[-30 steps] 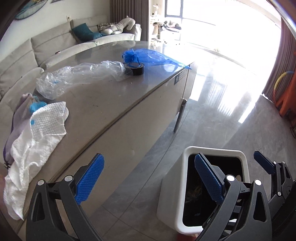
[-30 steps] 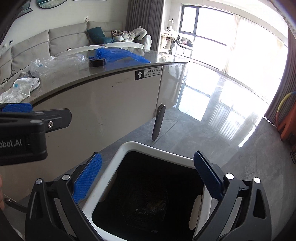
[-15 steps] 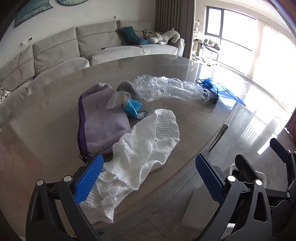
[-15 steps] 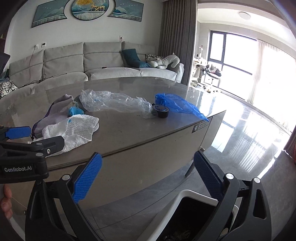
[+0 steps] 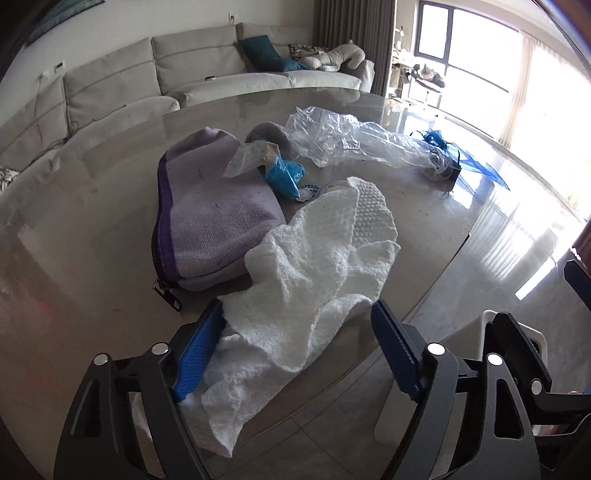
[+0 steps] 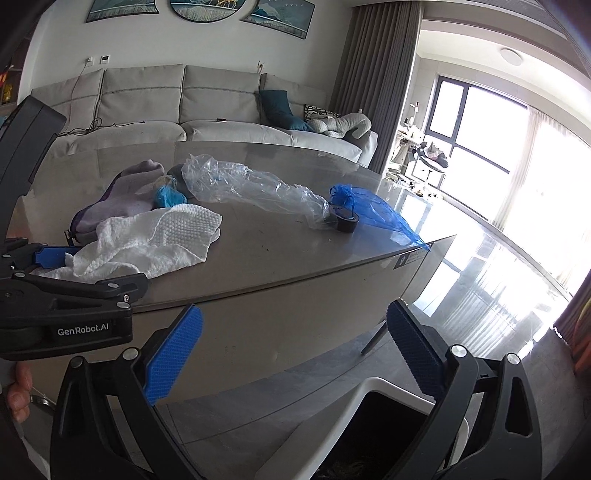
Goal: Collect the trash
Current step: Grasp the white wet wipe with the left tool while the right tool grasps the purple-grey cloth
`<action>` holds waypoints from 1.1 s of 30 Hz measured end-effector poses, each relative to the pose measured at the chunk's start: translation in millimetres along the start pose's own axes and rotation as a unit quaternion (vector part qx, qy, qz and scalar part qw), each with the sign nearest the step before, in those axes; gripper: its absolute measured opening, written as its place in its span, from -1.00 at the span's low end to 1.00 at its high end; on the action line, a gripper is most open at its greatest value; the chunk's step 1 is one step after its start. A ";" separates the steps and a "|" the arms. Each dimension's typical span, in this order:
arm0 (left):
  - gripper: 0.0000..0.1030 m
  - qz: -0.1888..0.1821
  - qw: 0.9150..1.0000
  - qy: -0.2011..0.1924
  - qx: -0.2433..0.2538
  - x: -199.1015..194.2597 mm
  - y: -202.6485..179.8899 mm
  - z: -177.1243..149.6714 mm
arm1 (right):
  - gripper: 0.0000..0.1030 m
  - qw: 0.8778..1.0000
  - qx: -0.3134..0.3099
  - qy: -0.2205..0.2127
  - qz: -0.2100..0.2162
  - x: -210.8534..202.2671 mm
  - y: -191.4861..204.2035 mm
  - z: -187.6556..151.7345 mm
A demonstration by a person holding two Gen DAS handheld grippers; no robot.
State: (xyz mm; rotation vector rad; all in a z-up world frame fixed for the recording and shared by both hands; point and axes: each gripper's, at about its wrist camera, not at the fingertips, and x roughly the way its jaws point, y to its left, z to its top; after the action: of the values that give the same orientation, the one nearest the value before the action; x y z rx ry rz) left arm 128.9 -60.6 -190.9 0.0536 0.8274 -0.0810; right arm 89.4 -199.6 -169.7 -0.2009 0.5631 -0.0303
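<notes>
Both tongs gape: my left tongs (image 5: 299, 350) have closed in to straddle one white towel (image 5: 317, 258) on the surface (image 5: 92, 221), right tongs (image 6: 291, 354) above one bin (image 6: 354, 406).

- It is a home, a living room.
- A long sofa (image 6: 207, 122) has pillows (image 6: 275, 105).
- Pictures (image 6: 201, 7) hang above.
- Curtains (image 6: 373, 85) frame a big window (image 6: 476, 125).

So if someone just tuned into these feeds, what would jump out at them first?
Probably the crumpled white paper towel draped over the near table edge, with the open left gripper straddling its hanging end. Behind it lie a purple zip pouch and a long clear plastic bag across the tabletop. The white trash bin waits on the floor under the open right gripper.
</notes>
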 end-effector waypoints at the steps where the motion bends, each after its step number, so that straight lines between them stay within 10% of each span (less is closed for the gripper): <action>1: -0.21 -0.008 1.000 -0.003 0.002 -0.3 1.6 1.7 | 0.91 1.000 0.007 -0.001 0.001 -1.2 -1.9 -0.3; 2: -0.71 -0.008 1.000 -0.002 0.003 -0.1 4.5 3.8 | 0.91 1.000 0.014 -0.002 0.001 -2.3 -3.7 -0.1; 4: -0.80 -0.026 1.000 0.005 -0.009 0.6 12.7 7.0 | 0.92 1.000 0.024 0.000 0.001 -2.2 -6.5 1.3; 21: -0.83 0.063 0.991 -0.111 -0.023 -89.5 102.4 51.5 | 0.91 0.992 0.018 -0.035 0.121 24.4 85.6 64.1; 33: -0.82 0.069 0.991 -0.103 -0.057 -71.6 149.0 52.7 | 0.91 0.983 0.003 0.049 0.175 77.0 157.1 78.3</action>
State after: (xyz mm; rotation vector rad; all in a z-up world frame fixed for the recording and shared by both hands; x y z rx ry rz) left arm 133.1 87.2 -100.1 -0.0065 0.6198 0.0898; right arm 192.2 -38.0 -176.6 -0.0921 0.6897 0.3007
